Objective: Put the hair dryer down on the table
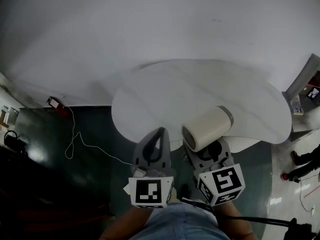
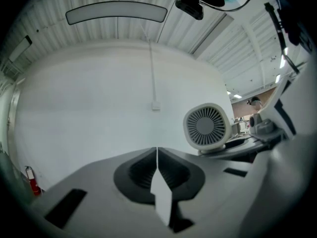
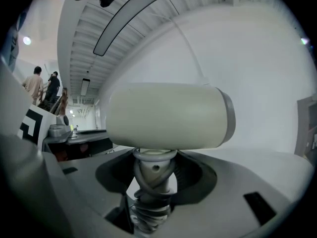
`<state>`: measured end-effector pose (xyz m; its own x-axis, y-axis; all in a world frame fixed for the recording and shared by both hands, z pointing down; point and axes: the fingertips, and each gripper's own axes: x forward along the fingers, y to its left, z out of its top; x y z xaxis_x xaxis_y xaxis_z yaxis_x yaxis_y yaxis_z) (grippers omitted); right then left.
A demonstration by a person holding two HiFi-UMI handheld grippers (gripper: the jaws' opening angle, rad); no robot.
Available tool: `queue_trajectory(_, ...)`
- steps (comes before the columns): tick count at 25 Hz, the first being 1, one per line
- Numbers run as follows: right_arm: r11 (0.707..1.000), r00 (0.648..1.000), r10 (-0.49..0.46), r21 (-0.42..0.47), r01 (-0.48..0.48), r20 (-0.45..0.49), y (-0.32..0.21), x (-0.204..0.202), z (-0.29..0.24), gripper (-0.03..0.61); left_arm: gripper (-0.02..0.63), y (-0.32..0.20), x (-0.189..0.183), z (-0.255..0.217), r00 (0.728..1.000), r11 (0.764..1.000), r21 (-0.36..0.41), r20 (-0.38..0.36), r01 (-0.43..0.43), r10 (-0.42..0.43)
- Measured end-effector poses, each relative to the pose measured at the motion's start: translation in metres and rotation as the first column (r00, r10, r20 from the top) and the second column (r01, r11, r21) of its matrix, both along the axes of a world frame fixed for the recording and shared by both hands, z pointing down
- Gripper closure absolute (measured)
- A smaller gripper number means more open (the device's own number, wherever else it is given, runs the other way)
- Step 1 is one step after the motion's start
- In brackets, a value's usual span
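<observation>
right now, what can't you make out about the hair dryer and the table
- hair dryer handle: right gripper view, wrapped in its cord and cut off by the bottom edge.
- dryer's outlet end: faces away in every view.
- table near edge: head view, partly hidden behind the dryer.
- people at far left: right gripper view, too small to tell what they do.

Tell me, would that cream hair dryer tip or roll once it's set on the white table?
Probably top-heavy: the cream hair dryer has a fat barrel on a slim handle, so stood upright it would likely tip. Laid down, the handle should stop it rolling. The grey cord wound round the handle looks floppy and might loosen.
</observation>
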<state>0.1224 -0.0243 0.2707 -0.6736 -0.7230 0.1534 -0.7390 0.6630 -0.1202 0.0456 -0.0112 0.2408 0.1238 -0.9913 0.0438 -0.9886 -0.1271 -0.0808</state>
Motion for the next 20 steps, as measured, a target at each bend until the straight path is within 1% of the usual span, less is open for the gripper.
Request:
queue_trajectory(4, 1.0, 1.0, -0.024, -0.007, 0.024, -0.014, -0.027, -0.018, 0.003, 0.359, 0.601, -0.025, -0.021, 0.004, 1.0, 1.0, -0.004, -0.004, 0.028, -0.028)
queue_trajectory(8, 0.999, 0.999, -0.035, -0.01, 0.035, -0.034, -0.059, -0.04, 0.009, 0.359, 0.601, -0.059, -0.042, 0.011, 0.999, 0.999, -0.012, -0.03, 0.035, -0.035)
queue_trajectory(14, 1.0, 0.999, -0.009, -0.026, 0.008, -0.053, -0.121, -0.069, 0.019, 0.359, 0.601, -0.125, -0.075, 0.018, 0.998, 1.0, -0.007, -0.069, 0.01, -0.011)
queue_trajectory(17, 0.999, 0.997, 0.017, -0.034, -0.02, -0.069, -0.152, -0.083, 0.019, 0.359, 0.601, -0.161, -0.09, 0.013, 0.996, 1.0, 0.006, -0.083, -0.015, 0.016)
queue_trajectory(20, 0.998, 0.995, 0.049, -0.023, -0.051, -0.084, -0.181, -0.094, 0.013, 0.359, 0.601, -0.193, -0.101, 0.006, 0.995, 0.999, 0.024, -0.091, -0.045, 0.047)
